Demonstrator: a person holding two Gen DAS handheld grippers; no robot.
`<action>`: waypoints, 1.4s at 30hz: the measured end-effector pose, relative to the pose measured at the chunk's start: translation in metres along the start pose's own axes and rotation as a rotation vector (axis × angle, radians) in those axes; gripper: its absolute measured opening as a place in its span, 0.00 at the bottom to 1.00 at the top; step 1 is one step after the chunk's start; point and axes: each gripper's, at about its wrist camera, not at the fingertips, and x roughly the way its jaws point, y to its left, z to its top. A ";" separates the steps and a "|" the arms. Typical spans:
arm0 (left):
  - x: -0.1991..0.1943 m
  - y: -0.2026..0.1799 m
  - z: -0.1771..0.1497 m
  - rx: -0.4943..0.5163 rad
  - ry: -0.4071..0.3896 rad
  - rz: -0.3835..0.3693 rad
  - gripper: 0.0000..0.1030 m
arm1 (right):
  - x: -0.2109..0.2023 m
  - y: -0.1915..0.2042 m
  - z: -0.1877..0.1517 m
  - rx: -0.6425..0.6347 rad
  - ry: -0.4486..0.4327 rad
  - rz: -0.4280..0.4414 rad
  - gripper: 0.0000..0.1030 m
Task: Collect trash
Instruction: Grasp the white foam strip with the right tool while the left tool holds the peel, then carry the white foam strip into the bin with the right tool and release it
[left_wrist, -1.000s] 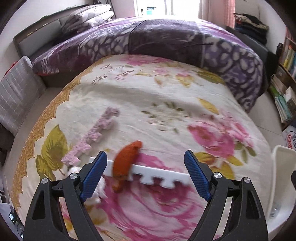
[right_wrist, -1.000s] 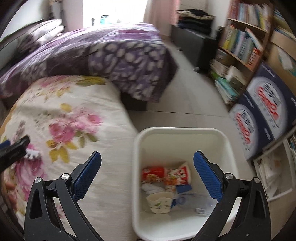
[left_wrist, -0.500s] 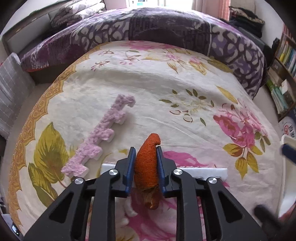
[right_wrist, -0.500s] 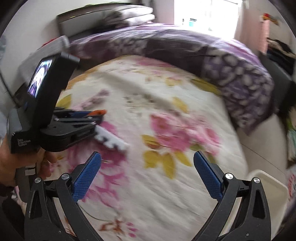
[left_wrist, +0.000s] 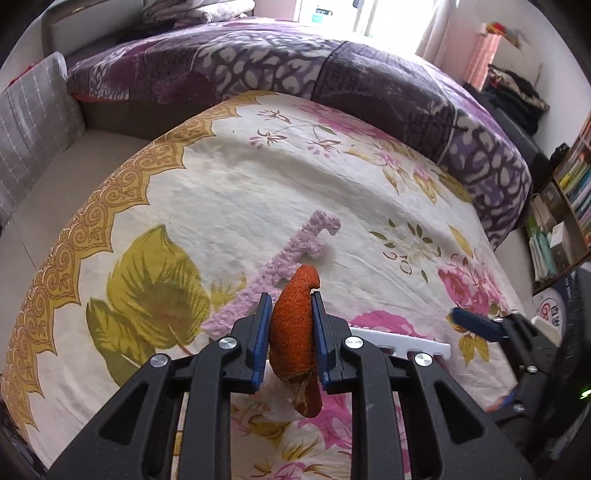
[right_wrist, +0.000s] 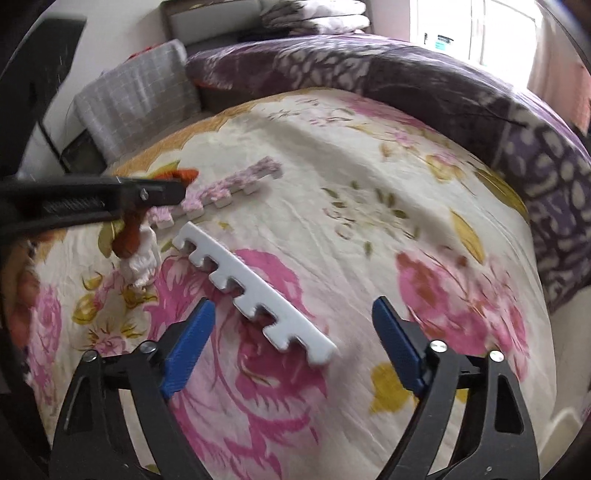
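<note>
Trash pickup, mid-step. Orange peel clamped in left tongs, lifted clear of the bed. Right tongs unclenched, jaws just been narrowing, nothing pinched; white foam strip lies on the bed ahead of them, pink strip beyond. Next, likely: lower right tongs astride white strip, close.

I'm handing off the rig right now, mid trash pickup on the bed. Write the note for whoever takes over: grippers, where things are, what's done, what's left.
Left gripper: shut on the orange peel, lifted off the bedspread.
Right gripper: jaws have just been closing, not touching anything yet; the white foam strip lies between and just beyond them.
Pink foam strip and a crumpled white scrap lie on the bed, untouched.
Done: peel picked up.
Left: bin the peel, grab both strips and the scrap. The bin is not clearly in view.
</note>
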 end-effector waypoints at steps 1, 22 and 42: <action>-0.001 0.001 0.000 -0.003 -0.002 -0.002 0.21 | 0.003 0.002 0.000 -0.015 0.009 -0.002 0.75; -0.032 -0.012 0.004 -0.031 -0.118 0.020 0.21 | -0.044 -0.007 0.002 0.141 -0.087 -0.222 0.26; -0.048 -0.068 -0.011 0.037 -0.158 -0.002 0.21 | -0.117 -0.046 -0.027 0.400 -0.093 -0.406 0.27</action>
